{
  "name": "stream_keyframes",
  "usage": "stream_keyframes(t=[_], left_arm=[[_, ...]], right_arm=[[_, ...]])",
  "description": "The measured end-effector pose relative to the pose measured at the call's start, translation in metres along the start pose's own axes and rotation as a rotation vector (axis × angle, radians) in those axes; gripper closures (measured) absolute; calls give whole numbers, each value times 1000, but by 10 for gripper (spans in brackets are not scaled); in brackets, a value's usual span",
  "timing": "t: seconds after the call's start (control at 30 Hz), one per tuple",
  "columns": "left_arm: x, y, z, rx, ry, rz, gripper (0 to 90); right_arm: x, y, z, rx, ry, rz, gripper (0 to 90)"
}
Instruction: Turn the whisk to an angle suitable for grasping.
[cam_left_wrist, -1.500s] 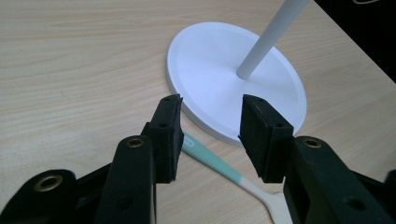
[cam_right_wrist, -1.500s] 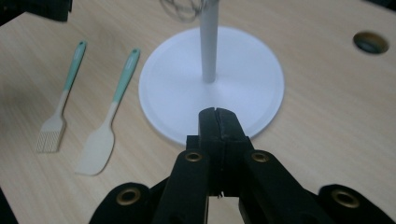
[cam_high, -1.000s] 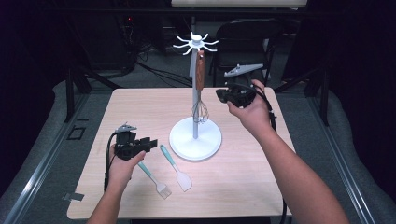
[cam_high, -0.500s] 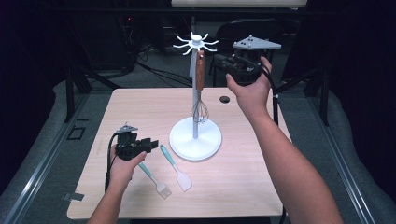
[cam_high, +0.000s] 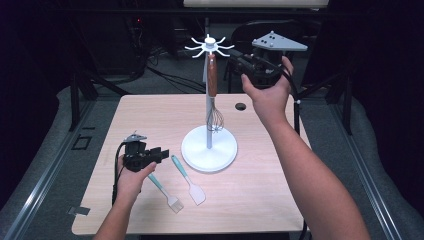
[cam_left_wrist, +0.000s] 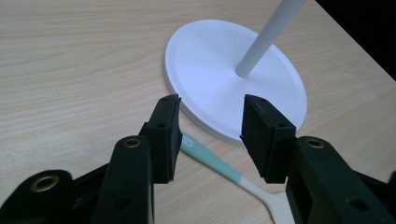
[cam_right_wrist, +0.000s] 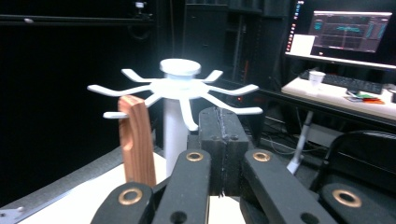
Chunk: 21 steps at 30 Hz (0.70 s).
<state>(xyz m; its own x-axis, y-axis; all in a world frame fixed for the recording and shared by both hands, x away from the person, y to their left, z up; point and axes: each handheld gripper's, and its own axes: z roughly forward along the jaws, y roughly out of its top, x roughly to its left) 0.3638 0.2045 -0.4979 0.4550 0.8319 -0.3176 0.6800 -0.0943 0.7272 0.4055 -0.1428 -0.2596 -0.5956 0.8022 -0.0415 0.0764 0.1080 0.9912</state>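
- Left gripper view: the left hand-held gripper (cam_left_wrist: 210, 135) hovers partly open over the teal-handled spatula (cam_left_wrist: 219, 168), which lies flat on the table (cam_left_wrist: 70, 70) beside the stand's white base (cam_left_wrist: 210, 74); nothing is gripped.
- The spatula looks light, with a stiff slim handle and a soft blade; the mid-handle is the best place to pinch.
- Beside it lies a teal basting brush (cam_high: 164, 191).
- High view: the right hand-held gripper (cam_high: 239, 61) is fully closed and empty, near the rack's hooks (cam_high: 209, 46), where a wooden-handled whisk (cam_high: 213, 95) hangs.
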Motion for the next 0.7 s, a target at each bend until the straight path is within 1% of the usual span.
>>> stream_keyframes(t=[0.1,0.13,0.2,0.27,0.4,0.57,0.7], left_arm=[[0,0,0,-5,2,-1,568],[0,0,0,-6,3,-1,569],[0,0,0,-5,4,0,569],[1,0,0,-5,2,0,569],[1,-1,1,-4,1,-4,569],[1,-2,3,4,3,0,569],[0,-2,4,7,6,0,569]], right_arm=[[4,0,0,-1,11,-3,900],[8,0,0,0,15,-12,900],[12,0,1,3,23,-20,900],[16,0,2,-2,18,-37,900],[21,0,4,0,24,-49,900],[24,0,5,4,32,-55,900],[26,0,6,3,44,-50,900]])
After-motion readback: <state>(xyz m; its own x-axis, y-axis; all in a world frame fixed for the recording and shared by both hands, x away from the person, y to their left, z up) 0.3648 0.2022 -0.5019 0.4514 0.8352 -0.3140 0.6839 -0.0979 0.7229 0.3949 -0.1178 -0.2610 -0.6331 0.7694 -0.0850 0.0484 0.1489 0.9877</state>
